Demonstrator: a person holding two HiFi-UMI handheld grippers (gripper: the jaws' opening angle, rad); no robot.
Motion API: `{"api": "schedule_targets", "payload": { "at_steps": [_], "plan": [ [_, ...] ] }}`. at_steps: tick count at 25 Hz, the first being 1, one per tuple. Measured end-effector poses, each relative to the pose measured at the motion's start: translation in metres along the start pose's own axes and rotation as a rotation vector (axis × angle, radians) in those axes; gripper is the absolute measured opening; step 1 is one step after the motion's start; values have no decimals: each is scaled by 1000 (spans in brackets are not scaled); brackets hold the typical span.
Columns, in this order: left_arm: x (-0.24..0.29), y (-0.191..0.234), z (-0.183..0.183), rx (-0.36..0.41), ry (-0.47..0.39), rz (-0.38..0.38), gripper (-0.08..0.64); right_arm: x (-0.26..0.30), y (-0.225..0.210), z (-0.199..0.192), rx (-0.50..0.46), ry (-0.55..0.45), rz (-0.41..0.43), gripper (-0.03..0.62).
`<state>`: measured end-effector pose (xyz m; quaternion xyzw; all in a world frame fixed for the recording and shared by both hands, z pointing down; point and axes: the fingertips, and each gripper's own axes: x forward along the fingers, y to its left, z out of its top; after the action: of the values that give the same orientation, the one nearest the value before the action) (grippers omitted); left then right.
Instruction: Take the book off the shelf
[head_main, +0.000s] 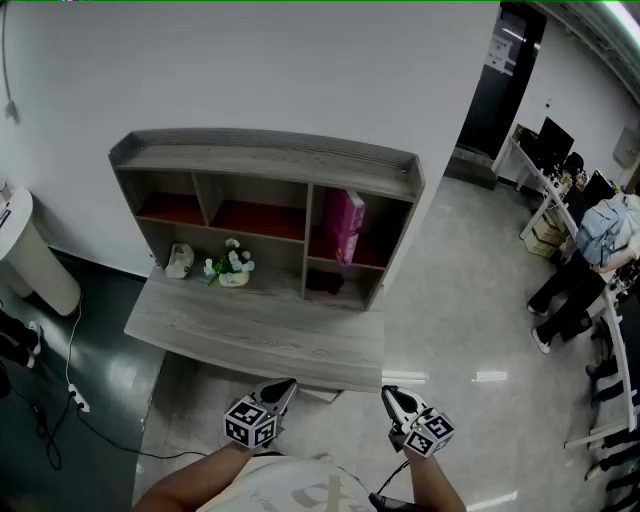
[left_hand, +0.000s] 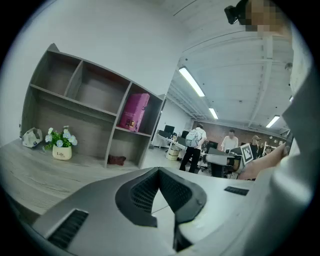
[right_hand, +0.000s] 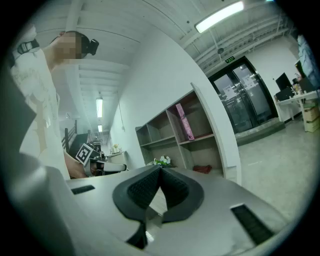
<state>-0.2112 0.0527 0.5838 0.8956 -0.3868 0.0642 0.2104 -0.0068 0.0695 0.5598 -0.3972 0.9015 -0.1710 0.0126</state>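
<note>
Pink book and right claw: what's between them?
Head view: bare desktop, then the lower cubby holding a small dark item, separate the right claw from the pink book.

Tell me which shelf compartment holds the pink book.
The upper right compartment: the pink book stands there. The two beside it hold no book; the one below holds only a dark object.

The left tongs (head_main: 286, 386) and right tongs (head_main: 389, 394) are grey wedges with black ribbed pads (left_hand: 141, 193) and slotted vents. Each carries a cube (head_main: 250, 424) of black-and-white square markers. The person's pale shirt (head_main: 290, 487) bears grey print.
</note>
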Motion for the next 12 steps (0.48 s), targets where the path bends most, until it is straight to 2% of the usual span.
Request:
{"api": "schedule_targets", "payload": {
  "at_steps": [12],
  "plan": [
    [24,-21,-2,39,17,-26,2,3,-20,0,-18,-7,18,3]
  ]
}}
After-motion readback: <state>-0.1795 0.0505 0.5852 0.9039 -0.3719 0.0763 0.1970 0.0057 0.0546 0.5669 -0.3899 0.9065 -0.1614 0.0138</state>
